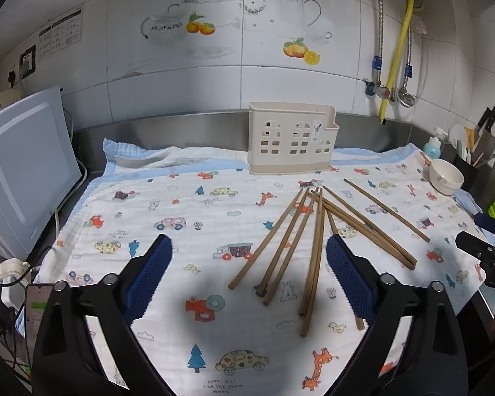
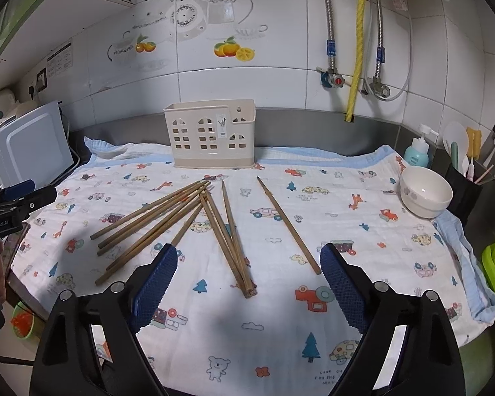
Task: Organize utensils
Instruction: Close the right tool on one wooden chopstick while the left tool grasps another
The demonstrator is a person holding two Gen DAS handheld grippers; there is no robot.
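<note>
Left gripper (image 1: 249, 247) fingers spread wide, empty, above nine-odd loose chopsticks (image 1: 308, 231) on the printed cloth (image 1: 168, 198); one beige holder (image 1: 292, 138) stands behind them.

Right gripper (image 2: 249, 254) likewise gapes, empty; one white bowl (image 2: 425, 194) sits right.

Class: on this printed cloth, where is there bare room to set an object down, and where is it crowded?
Free: the cloth's left half, between the white appliance and the chopsticks; also the strip between the lone chopstick and the bowl. Crowded: the centre, where the chopsticks fan and cross before the holder.
</note>
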